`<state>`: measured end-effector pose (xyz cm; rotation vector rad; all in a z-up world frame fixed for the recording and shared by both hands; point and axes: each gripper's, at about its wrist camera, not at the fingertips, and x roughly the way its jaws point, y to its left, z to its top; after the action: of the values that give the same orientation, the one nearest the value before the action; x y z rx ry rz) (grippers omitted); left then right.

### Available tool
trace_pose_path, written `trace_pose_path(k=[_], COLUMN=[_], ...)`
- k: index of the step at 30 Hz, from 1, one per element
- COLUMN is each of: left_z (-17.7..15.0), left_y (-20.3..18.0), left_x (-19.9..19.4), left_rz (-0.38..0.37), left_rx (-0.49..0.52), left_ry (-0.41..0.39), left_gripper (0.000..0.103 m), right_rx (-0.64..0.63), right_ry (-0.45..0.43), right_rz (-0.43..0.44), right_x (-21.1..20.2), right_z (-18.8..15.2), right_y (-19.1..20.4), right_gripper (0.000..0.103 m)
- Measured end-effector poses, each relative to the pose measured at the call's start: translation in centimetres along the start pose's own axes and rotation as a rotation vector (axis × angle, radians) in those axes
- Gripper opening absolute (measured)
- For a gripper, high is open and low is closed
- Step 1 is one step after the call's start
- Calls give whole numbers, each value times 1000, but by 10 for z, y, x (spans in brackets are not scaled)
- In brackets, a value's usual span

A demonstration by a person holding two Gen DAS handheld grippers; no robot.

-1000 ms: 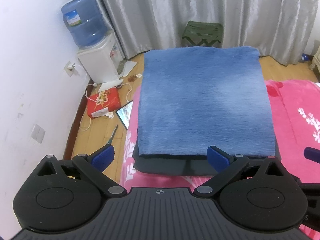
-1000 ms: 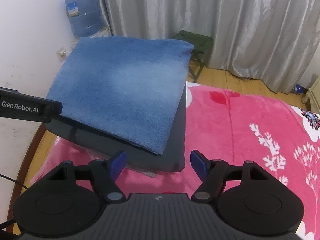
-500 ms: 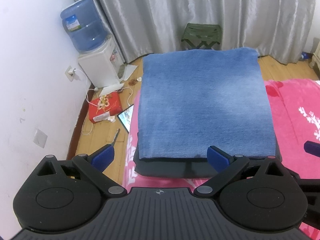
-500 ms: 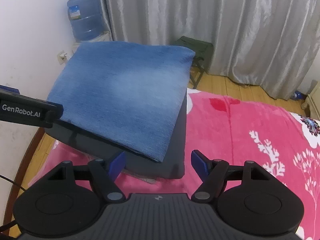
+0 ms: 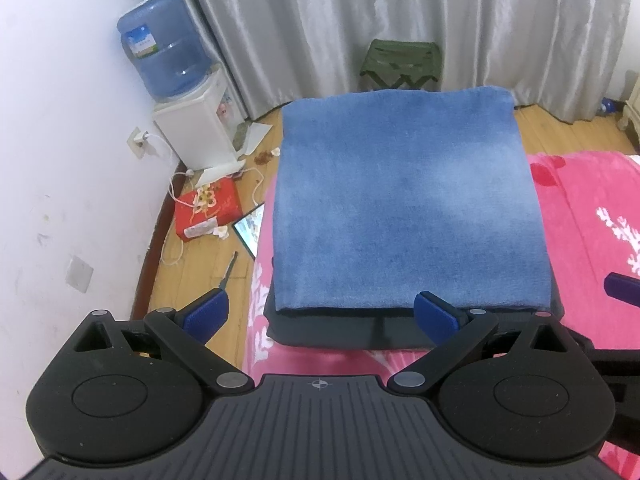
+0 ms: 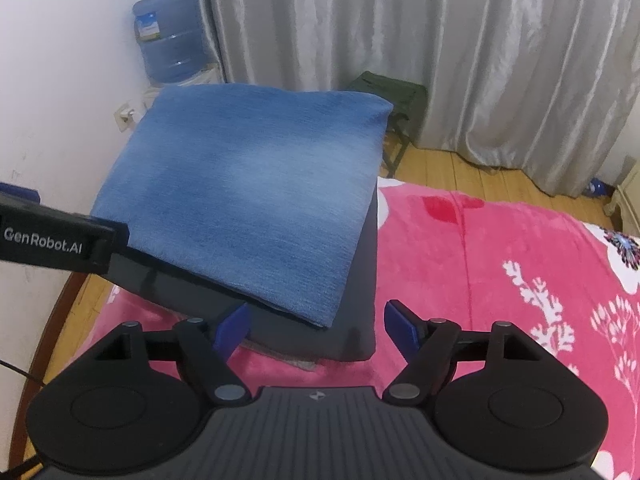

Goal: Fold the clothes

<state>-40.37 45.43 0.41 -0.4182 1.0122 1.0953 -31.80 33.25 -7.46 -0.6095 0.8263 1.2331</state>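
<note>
**Folded blue garment resting on dark one**

The blue garment is lying folded atop a dark garment on the pink blanket. The left gripper and right gripper are hovering before the stack, jaws spread, gripping nothing.

- Left gripper: black housing, ribbed grey deck, blue finger pads, silver pivot screws.
- Right gripper: identical build; "GenRobot.AI" lettering appeared on the left unit's side.

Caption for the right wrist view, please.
Open right gripper above a folded blue garment stacked on dark clothes, pink bedspread alongside.
</note>
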Motion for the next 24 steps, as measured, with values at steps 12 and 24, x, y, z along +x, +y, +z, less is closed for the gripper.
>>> trace_pose_path(k=[12, 24], left_z=[-2, -6], left_y=[2, 0], left_x=[1, 4], left_rz=[-7, -20], left_rx=[-3, -3], left_ry=[12, 44], left_gripper=[100, 100], right_rx=[38, 16], right_ry=[6, 28], right_rz=[-16, -35], right_x=[-3, -5], right_z=[4, 1], right_y=[0, 1], right_gripper=[79, 82])
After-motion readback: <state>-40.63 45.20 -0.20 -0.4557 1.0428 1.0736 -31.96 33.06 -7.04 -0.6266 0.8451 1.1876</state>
